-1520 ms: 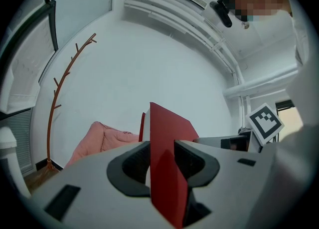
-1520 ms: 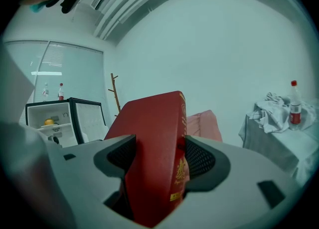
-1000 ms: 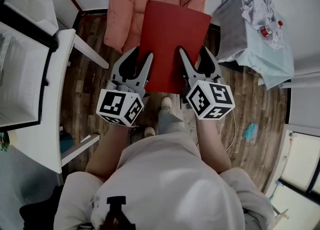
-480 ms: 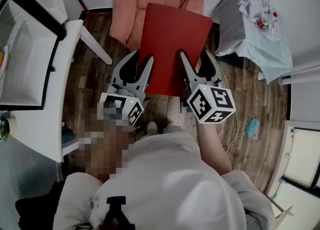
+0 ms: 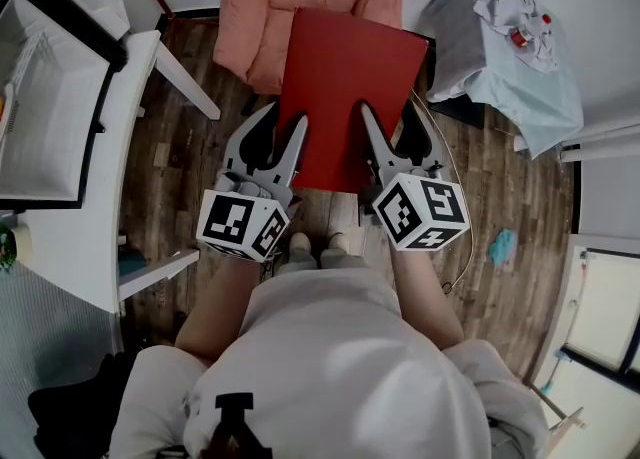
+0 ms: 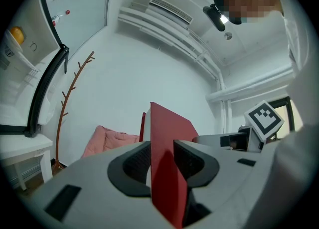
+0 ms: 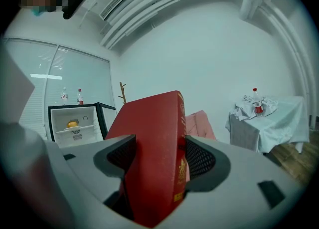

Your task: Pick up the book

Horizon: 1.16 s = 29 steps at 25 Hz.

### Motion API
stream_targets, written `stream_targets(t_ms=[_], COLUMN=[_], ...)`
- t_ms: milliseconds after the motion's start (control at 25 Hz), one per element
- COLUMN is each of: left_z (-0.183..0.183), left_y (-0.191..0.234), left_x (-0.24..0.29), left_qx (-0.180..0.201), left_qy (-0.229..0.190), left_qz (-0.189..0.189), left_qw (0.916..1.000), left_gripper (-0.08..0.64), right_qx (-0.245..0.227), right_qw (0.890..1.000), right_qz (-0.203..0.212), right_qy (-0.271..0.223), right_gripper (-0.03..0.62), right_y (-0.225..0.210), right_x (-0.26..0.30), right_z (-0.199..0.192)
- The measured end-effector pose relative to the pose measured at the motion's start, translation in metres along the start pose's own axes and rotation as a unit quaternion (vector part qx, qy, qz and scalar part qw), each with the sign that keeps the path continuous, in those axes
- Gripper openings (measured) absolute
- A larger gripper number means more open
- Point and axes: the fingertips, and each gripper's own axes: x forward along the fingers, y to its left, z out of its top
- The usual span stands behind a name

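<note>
Now the left tool (image 5: 285, 119) and the right tool (image 5: 388, 112) each pinch the near edge of the book (image 5: 345, 87), side by side, so it hangs flat in the air above the floor (image 5: 190, 152), its long side pointing straight ahead of them.

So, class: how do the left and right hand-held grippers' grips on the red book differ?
The left hand-held gripper clamps the red book at its page edge, white pages showing; the right hand-held gripper clamps the spine side, gold print showing. Left grips the book's left edge, right its right edge. Both are shut on it.
</note>
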Motion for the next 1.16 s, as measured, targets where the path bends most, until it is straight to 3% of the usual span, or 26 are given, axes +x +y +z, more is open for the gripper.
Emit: stream_targets(t_ms=[1160], left_z=[0.002], left_y=[0.003], left_x=[-0.025], left_qx=[0.000], left_qy=[-0.003], left_qz=[0.000], left_qw=[1.0000], left_gripper=[0.133], right_qx=[0.001], right_qw=[1.000], right_qz=[-0.003], right_qy=[0.000], right_gripper=[0.307], right_y=[0.020], right_x=[-0.013], right_z=[-0.007])
